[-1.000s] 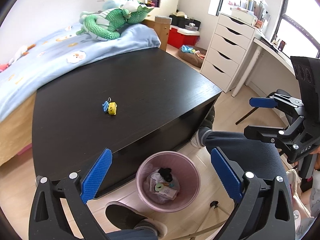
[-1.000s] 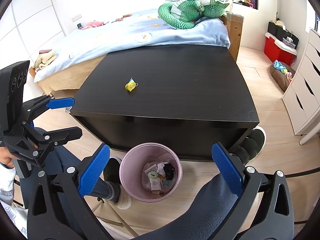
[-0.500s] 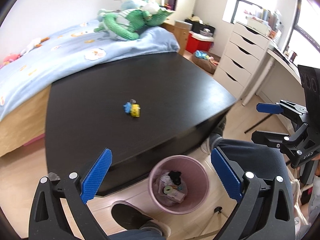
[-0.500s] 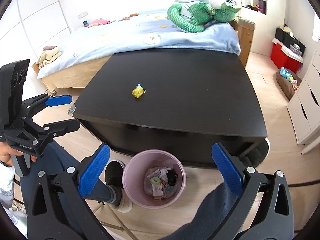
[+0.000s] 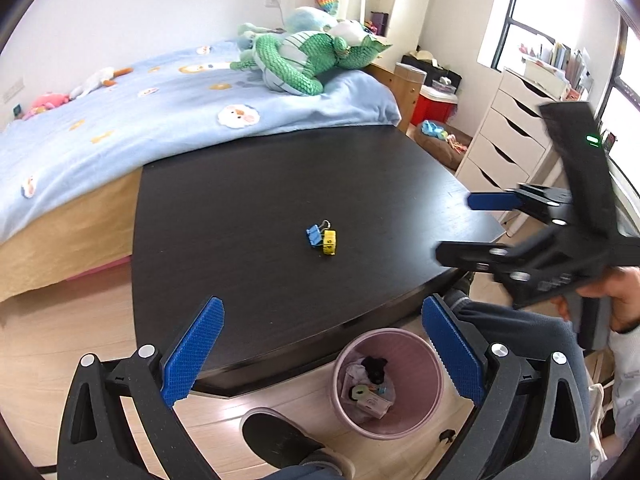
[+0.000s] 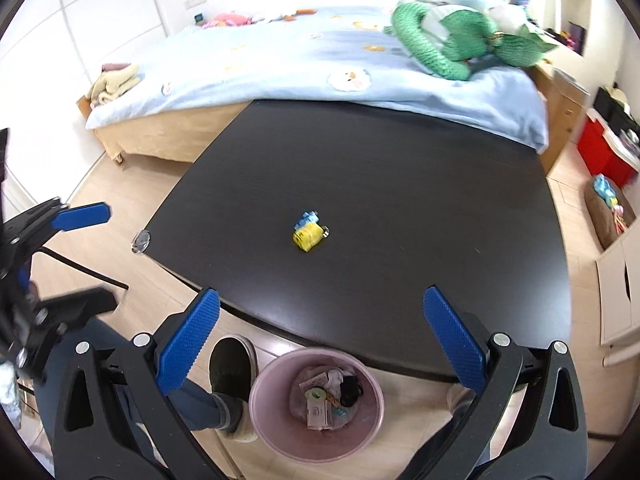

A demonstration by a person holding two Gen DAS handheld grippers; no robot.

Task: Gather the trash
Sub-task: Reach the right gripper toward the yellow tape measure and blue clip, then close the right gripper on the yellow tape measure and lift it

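Two small binder clips, one blue [image 5: 313,235] and one yellow [image 5: 329,242], lie touching each other in the middle of the black table [image 5: 248,200]; the right wrist view shows the yellow clip [image 6: 307,237] nearer. A pink bin [image 5: 389,384] [image 6: 316,404] with paper scraps and a black item inside stands on the floor at the table's near edge. My left gripper [image 5: 324,352] is open and holds nothing, above the near edge. My right gripper [image 6: 320,340] is open too, above the bin, and appears at the right of the left wrist view [image 5: 472,224].
A bed with a blue blanket [image 5: 120,120] and a green plush toy [image 5: 304,60] borders the table's far side. A white drawer unit [image 5: 508,136] stands at the right. A person's legs and shoes [image 6: 232,376] are beside the bin.
Both grippers have risen and moved forward over the table's near edge, so the clips look closer and the bin lower in view. The right gripper swung nearer the left. Jaws unchanged.
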